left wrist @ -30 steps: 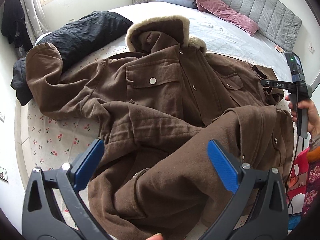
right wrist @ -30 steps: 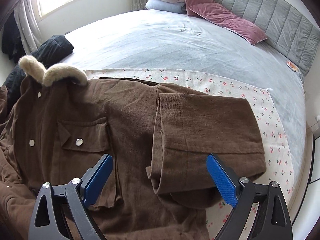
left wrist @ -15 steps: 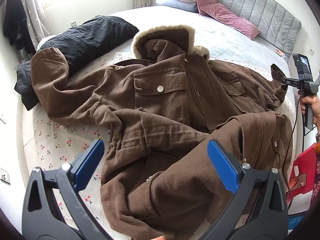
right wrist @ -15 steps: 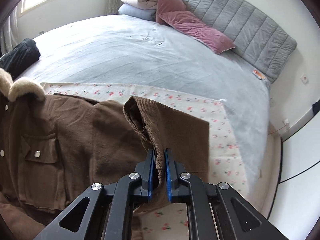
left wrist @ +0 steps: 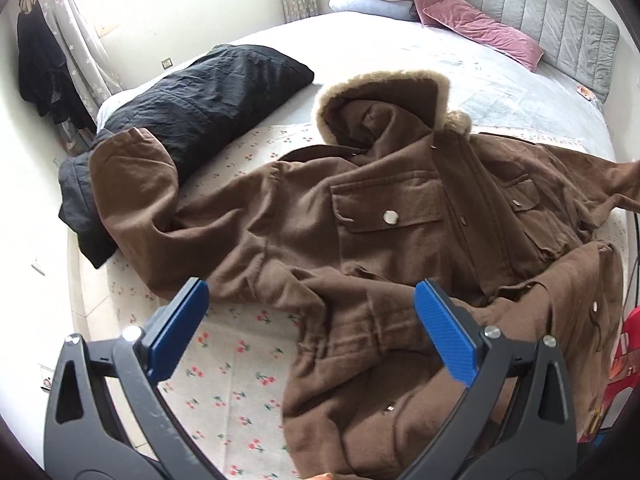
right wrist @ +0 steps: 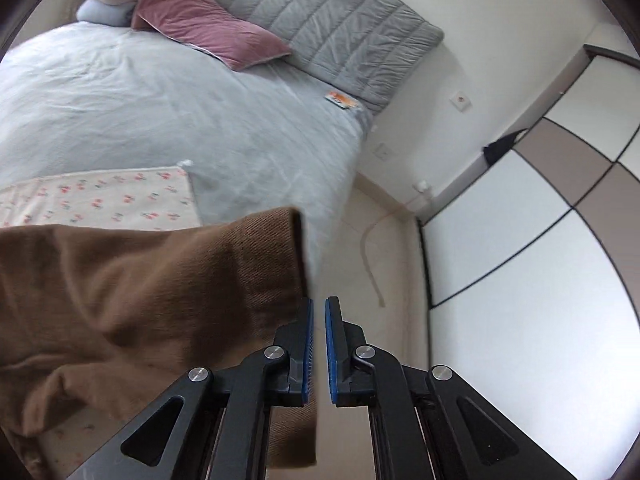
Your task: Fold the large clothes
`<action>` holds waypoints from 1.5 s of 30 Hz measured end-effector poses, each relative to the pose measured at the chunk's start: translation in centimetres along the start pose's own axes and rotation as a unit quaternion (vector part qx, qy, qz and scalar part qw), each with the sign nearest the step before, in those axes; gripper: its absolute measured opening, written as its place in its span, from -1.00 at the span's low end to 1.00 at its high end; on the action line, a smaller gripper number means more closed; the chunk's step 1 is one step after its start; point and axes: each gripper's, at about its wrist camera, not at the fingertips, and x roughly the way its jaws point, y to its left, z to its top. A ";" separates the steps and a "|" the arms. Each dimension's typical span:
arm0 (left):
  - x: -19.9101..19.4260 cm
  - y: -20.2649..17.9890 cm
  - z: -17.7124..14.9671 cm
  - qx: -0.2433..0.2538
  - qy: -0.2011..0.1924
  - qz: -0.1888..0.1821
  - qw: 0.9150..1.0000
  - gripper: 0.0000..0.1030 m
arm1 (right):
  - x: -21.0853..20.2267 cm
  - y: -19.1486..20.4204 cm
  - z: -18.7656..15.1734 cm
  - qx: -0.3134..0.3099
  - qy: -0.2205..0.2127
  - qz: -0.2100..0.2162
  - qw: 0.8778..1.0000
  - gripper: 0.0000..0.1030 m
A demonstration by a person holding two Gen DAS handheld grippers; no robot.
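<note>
Two tongs tilted downward, left tongs (left wrist: 312, 334) spread over brown coat (left wrist: 400, 240), right tongs (right wrist: 317, 344) clenched.

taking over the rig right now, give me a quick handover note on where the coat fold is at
Left gripper: open, holds nothing, hovering over the rumpled lower part of the brown coat.
Right gripper: jaws have just closed; it appears to pinch the edge of the near sleeve, which is lifted off the bed.
Coat: front up on the floral sheet, hood toward the headboard, far sleeve spread out against the black garment.
Done: coat laid out, one sleeve gripped.
Left: likely fold both sleeves in, then fold the body.
</note>
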 end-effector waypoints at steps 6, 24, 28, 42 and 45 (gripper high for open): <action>5.2 2.2 4.8 0.050 0.011 0.034 0.998 0.99 | -1.1 -1.2 -0.2 0.034 -0.017 0.169 0.985 -0.04; 25.4 2.1 13.3 0.034 0.092 -0.139 0.986 0.90 | -16.1 36.9 3.4 -0.272 -0.081 0.445 0.849 0.35; 26.8 1.5 11.7 0.029 0.119 -0.196 0.973 0.84 | -15.0 41.0 3.6 -0.290 -0.060 0.450 0.842 0.35; 20.3 -0.8 9.0 -0.053 0.091 -0.108 0.989 -0.80 | -17.0 38.0 0.0 -0.250 -0.066 0.399 0.879 -0.85; 16.7 -1.1 10.5 -0.072 0.053 -0.102 0.991 -0.81 | -18.3 34.0 1.5 -0.189 -0.115 0.367 0.904 -0.86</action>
